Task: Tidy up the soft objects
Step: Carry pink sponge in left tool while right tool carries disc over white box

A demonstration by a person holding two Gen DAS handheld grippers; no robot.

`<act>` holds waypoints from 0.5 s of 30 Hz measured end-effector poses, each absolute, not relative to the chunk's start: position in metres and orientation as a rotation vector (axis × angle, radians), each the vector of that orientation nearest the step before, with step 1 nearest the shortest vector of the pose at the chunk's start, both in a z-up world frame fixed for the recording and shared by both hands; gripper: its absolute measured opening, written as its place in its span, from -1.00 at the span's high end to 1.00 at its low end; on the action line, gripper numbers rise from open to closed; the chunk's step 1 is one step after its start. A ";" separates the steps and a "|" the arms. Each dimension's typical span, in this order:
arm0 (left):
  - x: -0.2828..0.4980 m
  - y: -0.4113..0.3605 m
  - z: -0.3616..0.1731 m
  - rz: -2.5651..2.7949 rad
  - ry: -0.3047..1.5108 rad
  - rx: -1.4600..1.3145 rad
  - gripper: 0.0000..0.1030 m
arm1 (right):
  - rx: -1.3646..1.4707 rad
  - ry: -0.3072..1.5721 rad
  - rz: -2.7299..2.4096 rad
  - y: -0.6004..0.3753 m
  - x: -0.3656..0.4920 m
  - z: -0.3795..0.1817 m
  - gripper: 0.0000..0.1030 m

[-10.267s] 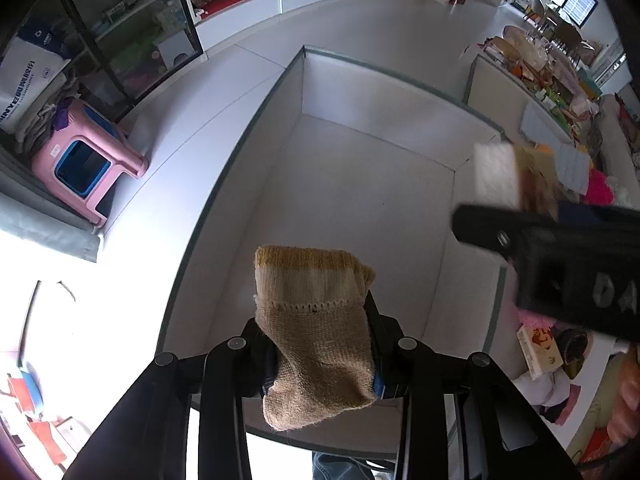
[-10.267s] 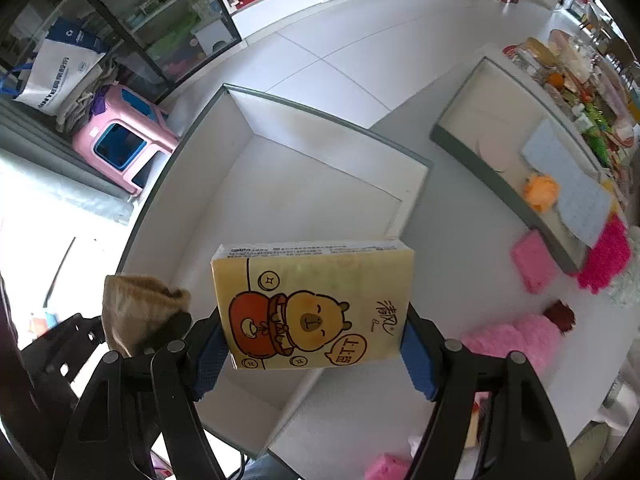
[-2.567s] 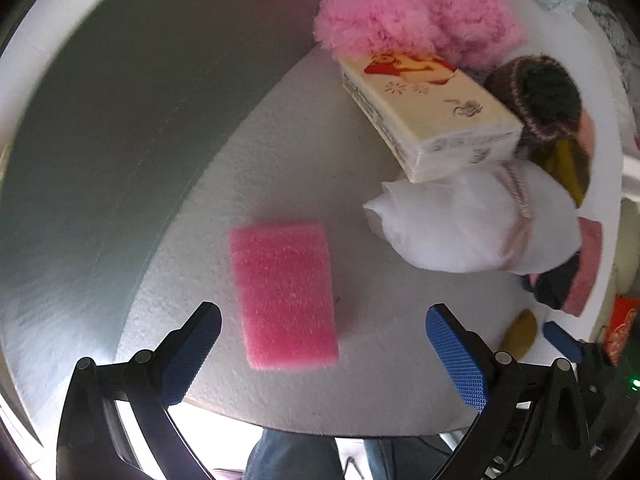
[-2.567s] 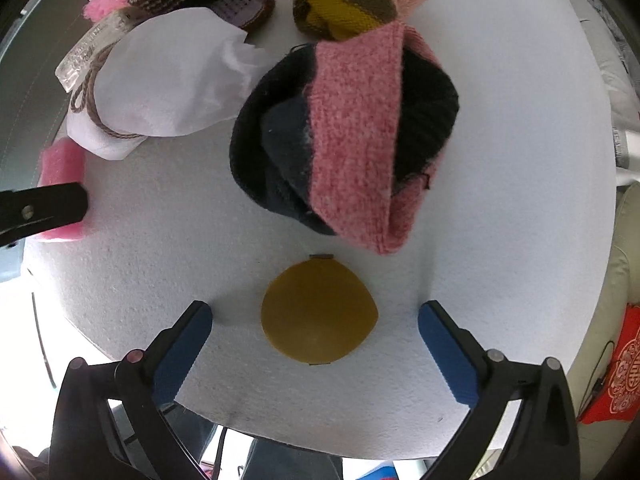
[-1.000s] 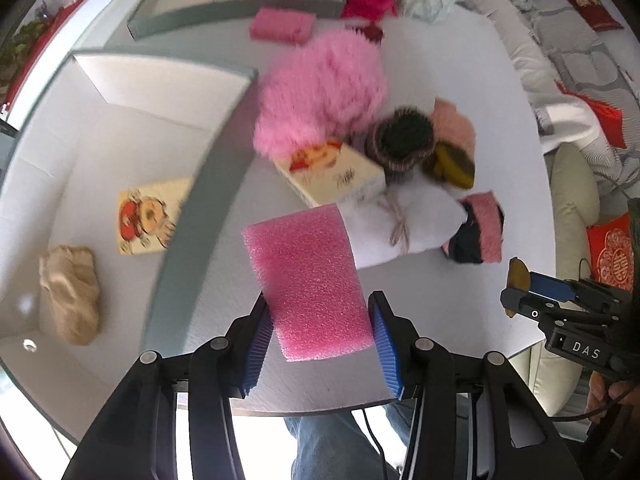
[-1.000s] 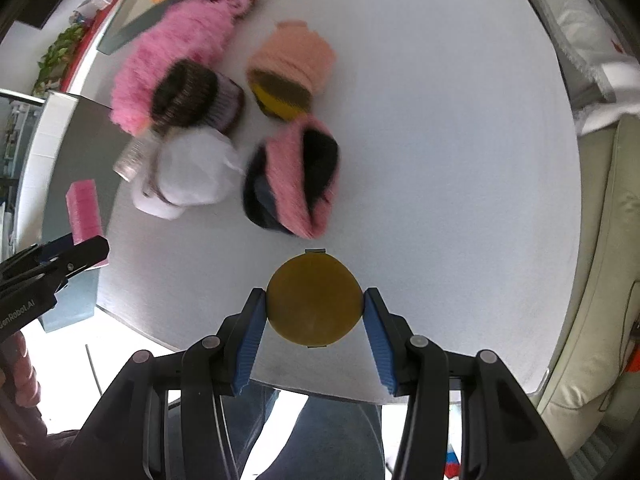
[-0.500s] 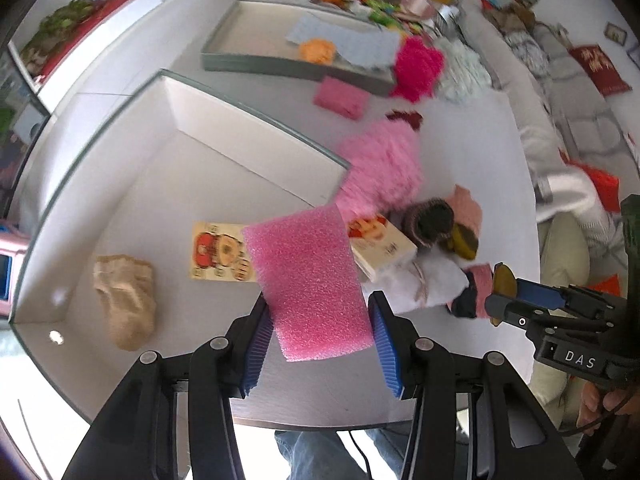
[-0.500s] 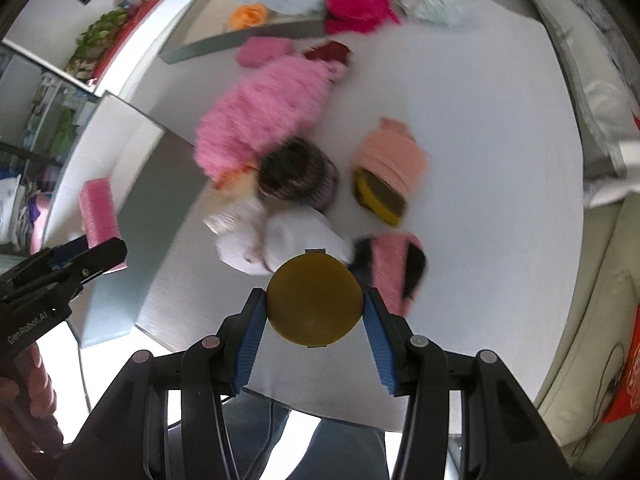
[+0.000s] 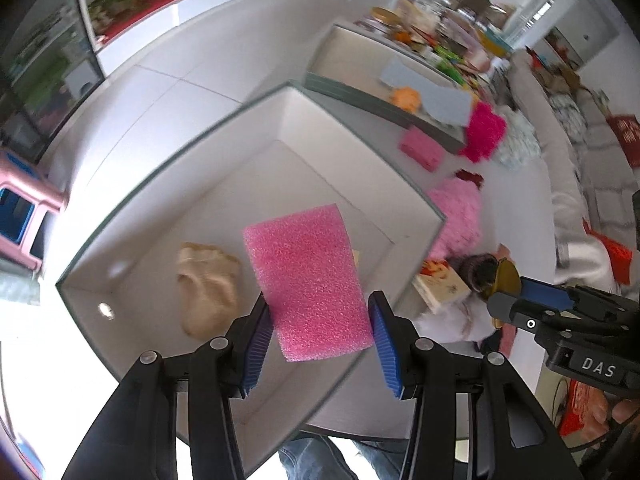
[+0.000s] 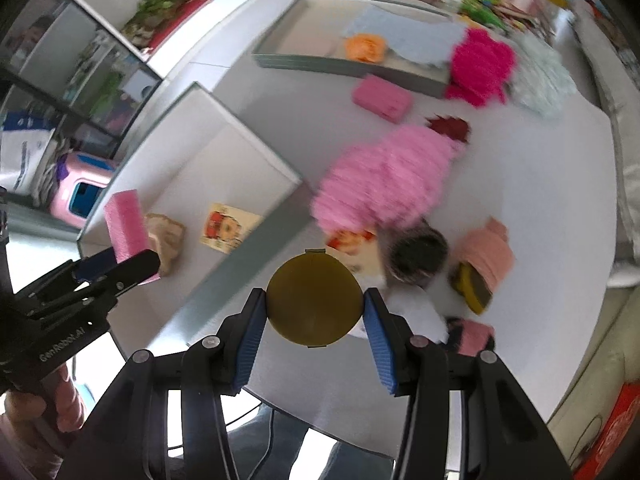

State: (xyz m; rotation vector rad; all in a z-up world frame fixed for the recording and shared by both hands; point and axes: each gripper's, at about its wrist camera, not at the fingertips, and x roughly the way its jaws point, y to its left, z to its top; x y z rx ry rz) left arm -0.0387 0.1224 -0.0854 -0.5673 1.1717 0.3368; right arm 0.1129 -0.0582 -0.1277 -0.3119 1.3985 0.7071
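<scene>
My left gripper (image 9: 318, 326) is shut on a pink sponge (image 9: 306, 280) and holds it above the big white box (image 9: 288, 136). In that box lie a tan knitted sock (image 9: 208, 286) and a yellow tissue pack (image 10: 226, 230). My right gripper (image 10: 314, 314) is shut on a round yellow pad (image 10: 314, 300), held above the table edge beside the box. The right gripper also shows in the left wrist view (image 9: 508, 290), to the right of the box. The left gripper with the sponge (image 10: 126, 226) shows at the left of the right wrist view.
On the white table (image 10: 540, 168) lie a fluffy pink item (image 10: 386, 176), another tissue pack (image 9: 442, 286), a dark knitted hat (image 10: 418, 256), a peach and yellow sock (image 10: 482, 266), a white bundle (image 10: 416, 316) and a second pink sponge (image 10: 382, 98). A grey tray (image 10: 304, 58) stands behind.
Both grippers have swung left with their loads. The pink sponge is now over the inside of the white box. The yellow pad has moved from over the pile toward the box's wall.
</scene>
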 end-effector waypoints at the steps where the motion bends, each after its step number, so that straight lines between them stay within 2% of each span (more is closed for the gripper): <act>1: -0.041 0.126 -0.085 0.346 1.168 -0.575 0.05 | -0.321 1.394 0.721 -0.051 0.112 -0.127 -0.02; 15: -0.057 0.167 -0.088 0.467 1.141 -0.618 0.05 | -0.420 1.347 0.861 0.025 0.097 -0.110 -0.02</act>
